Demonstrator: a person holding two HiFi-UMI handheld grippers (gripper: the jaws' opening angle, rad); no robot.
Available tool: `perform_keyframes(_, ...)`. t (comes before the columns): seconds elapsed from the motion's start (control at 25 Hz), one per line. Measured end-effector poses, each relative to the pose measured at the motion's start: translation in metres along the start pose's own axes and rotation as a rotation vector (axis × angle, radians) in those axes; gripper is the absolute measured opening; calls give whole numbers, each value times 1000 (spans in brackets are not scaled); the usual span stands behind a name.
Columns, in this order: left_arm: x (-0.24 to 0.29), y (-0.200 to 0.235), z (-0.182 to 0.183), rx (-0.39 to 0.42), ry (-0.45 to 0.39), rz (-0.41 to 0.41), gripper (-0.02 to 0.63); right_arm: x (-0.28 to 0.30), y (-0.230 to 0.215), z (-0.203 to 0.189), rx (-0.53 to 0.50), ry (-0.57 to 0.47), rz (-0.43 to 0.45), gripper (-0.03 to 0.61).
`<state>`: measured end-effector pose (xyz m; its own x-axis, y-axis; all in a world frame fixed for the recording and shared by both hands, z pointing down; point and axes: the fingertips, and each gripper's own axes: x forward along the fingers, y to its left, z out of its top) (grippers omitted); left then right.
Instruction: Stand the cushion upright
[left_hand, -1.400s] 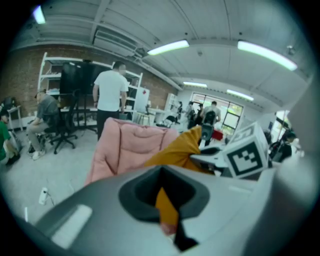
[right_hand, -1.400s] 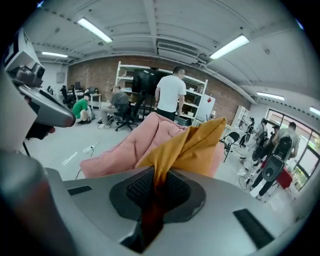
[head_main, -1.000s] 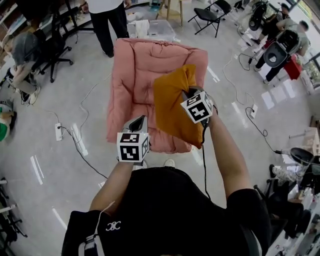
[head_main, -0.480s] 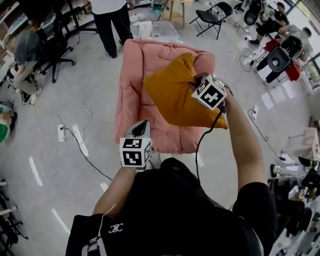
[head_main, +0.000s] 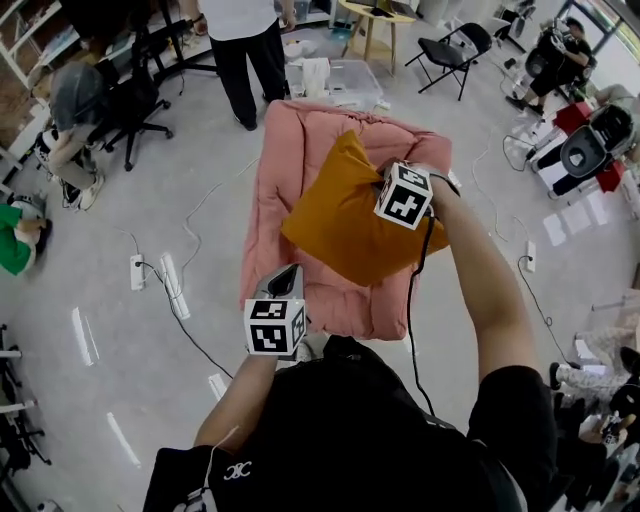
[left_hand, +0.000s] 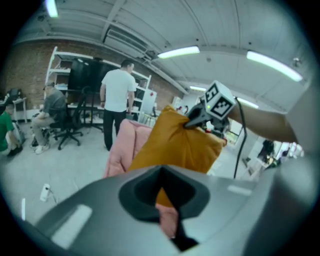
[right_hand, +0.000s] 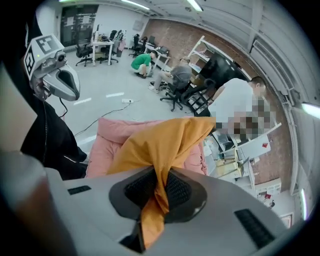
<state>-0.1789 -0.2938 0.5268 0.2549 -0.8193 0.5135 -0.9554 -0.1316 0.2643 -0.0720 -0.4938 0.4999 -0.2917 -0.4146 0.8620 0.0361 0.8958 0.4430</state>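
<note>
An orange cushion (head_main: 345, 225) hangs in the air over a pink padded seat (head_main: 300, 160) that lies on the floor. My right gripper (head_main: 385, 185) pinches the cushion's upper right corner, and the fabric (right_hand: 160, 145) is bunched between its pads; its jaws are opening slightly. The cushion hangs tilted like a diamond, with its lower edge near the seat. My left gripper (head_main: 285, 278) hovers by the seat's near left corner, shut with nothing in it. In the left gripper view the cushion (left_hand: 175, 145) is ahead and above, clear of the left gripper (left_hand: 162, 200).
A standing person (head_main: 245, 40) is just beyond the seat's far end, next to a clear plastic box (head_main: 345, 80). A seated person on an office chair (head_main: 75, 110) is at the far left. A power strip and cables (head_main: 137, 272) run over the floor at left.
My right gripper has rolled and carried the cushion farther out over the pink seat; the cushion has swung from edge-on to a broad diamond. My left gripper has drifted slightly along the seat's near corner.
</note>
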Motion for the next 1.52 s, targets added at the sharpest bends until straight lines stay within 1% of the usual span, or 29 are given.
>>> perform_keyframes(0.12, 10, 4, 6, 10, 2, 41, -2, 30, -12, 6, -55, 0, 19, 38)
perform_keyframes(0.24, 21, 6, 13, 16, 8, 70, -2, 59, -35, 4, -89, 19, -20, 43)
perform_keyframes(0.32, 27, 10, 18, 15, 14, 86, -2, 78, -53, 2, -87, 30, -53, 43)
perform_keyframes(0.48, 38, 23, 23, -6, 32, 122, -2, 111, -80, -8, -38, 43, -74, 44)
perform_keyframes(0.64, 50, 32, 26, -38, 43, 144, -2, 145, -99, -24, 81, 51, -88, 51)
perform_keyframes(0.76, 55, 38, 27, -51, 51, 159, -2, 165, -110, -38, 177, 63, -121, 56)
perform_keyframes(0.84, 58, 42, 26, -58, 57, 167, -2, 174, -114, -44, 240, 51, -145, 61)
perform_keyframes(0.92, 61, 44, 24, -70, 63, 167, -2, 178, -118, -46, 298, 16, -171, 62)
perform_keyframes(1.0, 64, 42, 24, -83, 68, 155, -2, 177, -123, -47, 334, -21, -216, 86)
perform_keyframes(1.12, 70, 33, 26, -73, 69, 127, -2, 167, -132, -52, 389, -77, -284, 166)
perform_keyframes(1.16, 71, 30, 26, -67, 69, 120, -2, 162, -133, -54, 426, -98, -284, 201)
perform_keyframes(1.2, 73, 27, 27, -66, 67, 114, -2, 157, -132, -56, 470, -119, -269, 222)
perform_keyframes(1.28, 75, 22, 31, -74, 59, 102, -2, 143, -126, -57, 561, -168, -231, 222)
perform_keyframes(1.32, 77, 19, 34, -75, 55, 92, -2, 134, -123, -57, 602, -200, -225, 220)
perform_keyframes(1.36, 78, 16, 38, -72, 49, 79, -2, 123, -120, -57, 639, -238, -236, 194)
perform_keyframes(1.4, 79, 12, 41, -63, 42, 64, -2, 109, -117, -58, 670, -279, -267, 135)
perform_keyframes(1.44, 81, 7, 44, -51, 34, 49, -2, 94, -114, -59, 699, -324, -310, 48)
perform_keyframes(1.48, 82, 3, 47, -40, 27, 37, -2, 80, -110, -60, 734, -373, -350, 4)
perform_keyframes(1.52, 82, -1, 48, -31, 22, 28, -2, 68, -103, -58, 777, -423, -373, -2)
